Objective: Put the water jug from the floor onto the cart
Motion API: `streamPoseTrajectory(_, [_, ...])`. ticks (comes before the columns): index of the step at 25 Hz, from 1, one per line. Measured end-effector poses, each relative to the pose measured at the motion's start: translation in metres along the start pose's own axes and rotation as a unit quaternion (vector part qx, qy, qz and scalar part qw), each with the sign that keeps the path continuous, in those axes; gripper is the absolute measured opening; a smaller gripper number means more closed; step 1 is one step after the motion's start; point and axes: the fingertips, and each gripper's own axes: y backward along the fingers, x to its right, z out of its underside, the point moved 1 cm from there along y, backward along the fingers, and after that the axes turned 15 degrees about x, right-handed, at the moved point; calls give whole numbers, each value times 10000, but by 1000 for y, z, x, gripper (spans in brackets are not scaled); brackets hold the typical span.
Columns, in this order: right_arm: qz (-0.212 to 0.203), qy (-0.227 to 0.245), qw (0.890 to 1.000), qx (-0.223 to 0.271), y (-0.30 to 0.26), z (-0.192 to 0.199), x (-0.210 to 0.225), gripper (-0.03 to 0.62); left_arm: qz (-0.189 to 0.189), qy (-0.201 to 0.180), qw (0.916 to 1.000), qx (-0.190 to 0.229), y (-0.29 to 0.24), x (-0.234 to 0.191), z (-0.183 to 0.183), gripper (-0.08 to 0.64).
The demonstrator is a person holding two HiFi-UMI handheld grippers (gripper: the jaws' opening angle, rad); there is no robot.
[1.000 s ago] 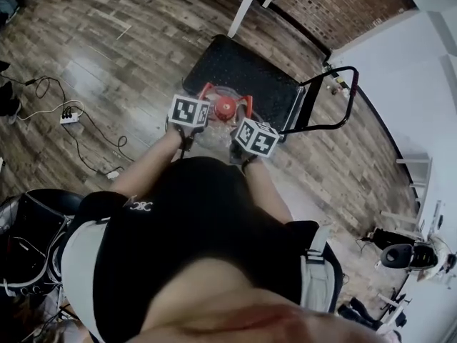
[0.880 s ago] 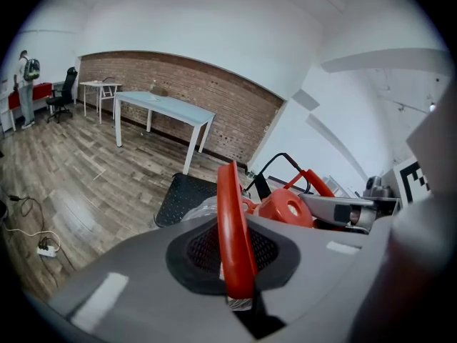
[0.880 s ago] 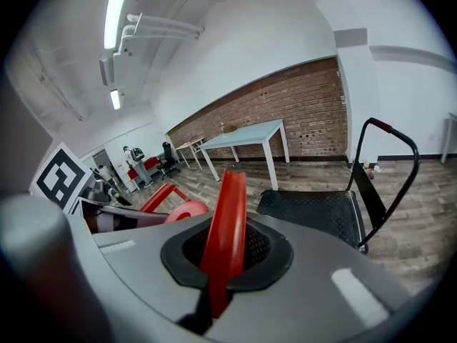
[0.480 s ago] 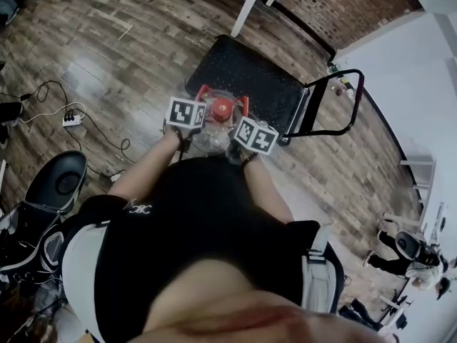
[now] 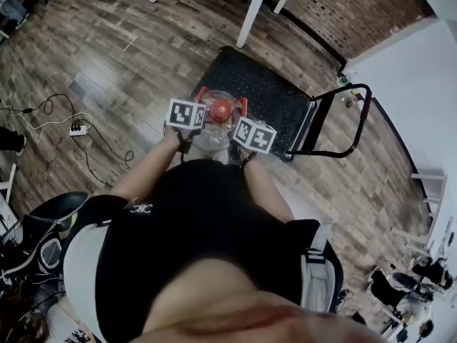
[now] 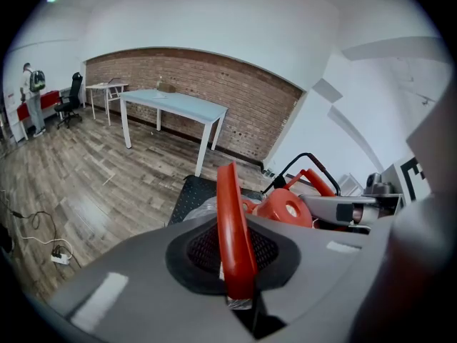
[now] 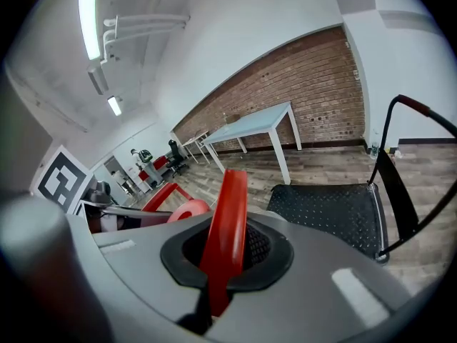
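Hanging between the left gripper (image 6: 237,266) and the right gripper (image 7: 220,263), each clamped on a red handle (image 6: 230,213), the water jug (image 5: 214,131) seems off the floor (image 5: 107,48), just ahead of them at the near edge of the cart (image 5: 271,95); setting it down and letting go remain.

Light: even indoor brightness; ceiling tube lamps (image 7: 88,18) glow in the right gripper view
Glare: pale sheen on the wooden floor (image 5: 89,66) in the head view
Distortion: strong fisheye bending, black corners in both gripper views
Blur: head view's lower foreground soft
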Motion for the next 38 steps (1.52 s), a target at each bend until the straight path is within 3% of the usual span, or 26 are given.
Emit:
streamPoseTrajectory(23, [-301,-531,9980,-181,-102,-101,101,22,-219,7,9993,-314,-136,30,-86,18])
streamPoseTrajectory(28, [-100,-561,9982,-210,-108,-94,108,23,-11,9,9991,-425,-147,27,-82,18])
streamPoseTrajectory(33, [379,-644,9967,-324,-123,-81,125,23,399,-178,9966,-693,-178,22,-73,23])
streamPoseTrajectory(38, [793,-784,9926,-479,-147,-88,133,25,842,-198,9916,-962,-216,15,-91,23])
